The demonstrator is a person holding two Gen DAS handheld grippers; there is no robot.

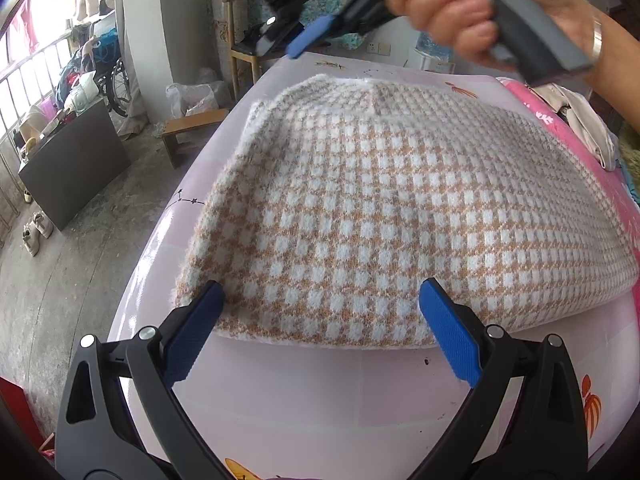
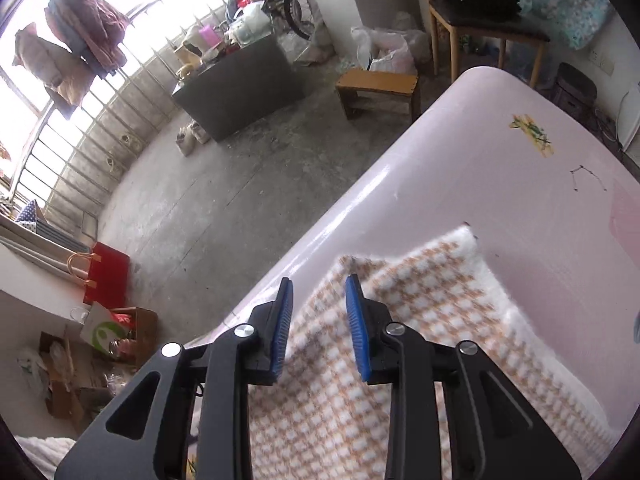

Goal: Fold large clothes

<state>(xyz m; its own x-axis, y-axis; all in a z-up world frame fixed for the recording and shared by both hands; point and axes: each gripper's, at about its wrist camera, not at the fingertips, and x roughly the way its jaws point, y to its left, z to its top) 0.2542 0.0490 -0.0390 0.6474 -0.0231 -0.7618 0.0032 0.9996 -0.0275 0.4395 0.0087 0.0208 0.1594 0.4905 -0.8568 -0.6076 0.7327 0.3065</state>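
Observation:
A tan and white checked fuzzy garment lies folded flat on the pale pink table. My left gripper is open wide, its blue pads over the garment's near edge, holding nothing. My right gripper is open and empty above the garment's far corner. It also shows in the left wrist view, held in a hand above the garment's far end.
A pink patterned cloth and pale clothes lie at the table's right. On the concrete floor stand a wooden stool, a chair, a dark cabinet and a red bag.

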